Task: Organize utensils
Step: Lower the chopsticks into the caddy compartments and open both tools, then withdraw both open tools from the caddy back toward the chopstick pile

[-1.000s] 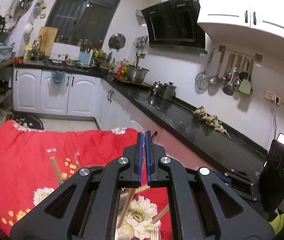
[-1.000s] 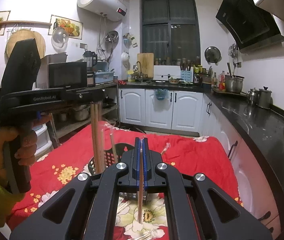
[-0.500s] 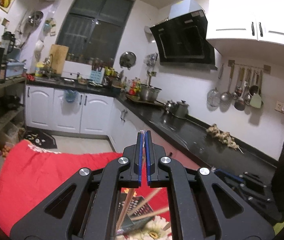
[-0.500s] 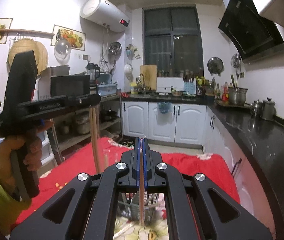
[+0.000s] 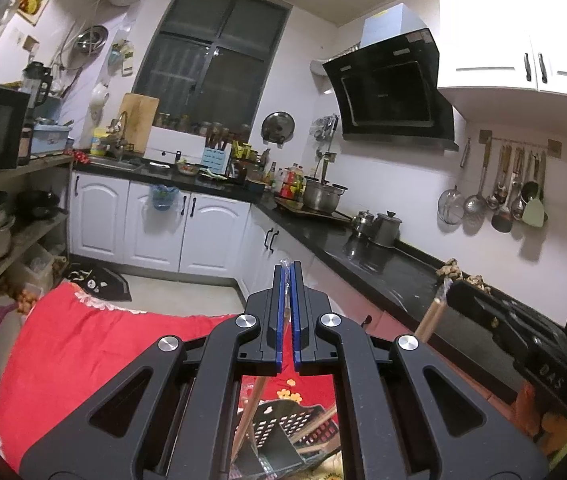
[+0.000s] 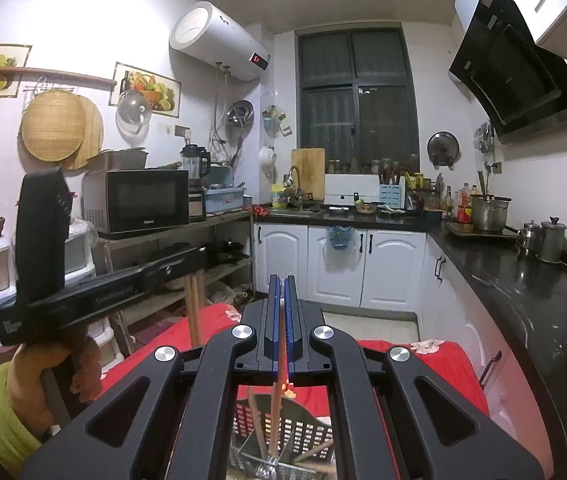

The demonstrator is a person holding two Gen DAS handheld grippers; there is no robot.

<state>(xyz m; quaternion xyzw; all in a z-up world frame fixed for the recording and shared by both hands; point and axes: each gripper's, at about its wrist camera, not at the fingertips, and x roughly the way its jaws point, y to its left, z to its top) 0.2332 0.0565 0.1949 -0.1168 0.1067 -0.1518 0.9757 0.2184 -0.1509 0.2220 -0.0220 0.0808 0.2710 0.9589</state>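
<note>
My left gripper (image 5: pixel 286 270) is shut on wrapped wooden chopsticks (image 5: pixel 248 408) that hang down toward a black perforated utensil basket (image 5: pixel 283 424) on the red flowered cloth (image 5: pixel 83 344). My right gripper (image 6: pixel 282 280) is shut on a wooden chopstick (image 6: pixel 276 400) that points down into the same basket (image 6: pixel 303 436), which holds several chopsticks. The left gripper also shows in the right wrist view (image 6: pixel 199 258) at the left, with its chopsticks (image 6: pixel 193 312) hanging below. The right gripper's body also shows at the right of the left wrist view (image 5: pixel 495 320).
A black kitchen counter (image 6: pixel 523 300) runs along the right with pots and kettles (image 6: pixel 543 236). White cabinets (image 6: pixel 343 264) stand behind the table. A shelf with a microwave (image 6: pixel 139 200) stands at the left.
Both grippers have risen and tilted up with their chopsticks. The basket has dropped lower in both views, and less of the red cloth shows.
</note>
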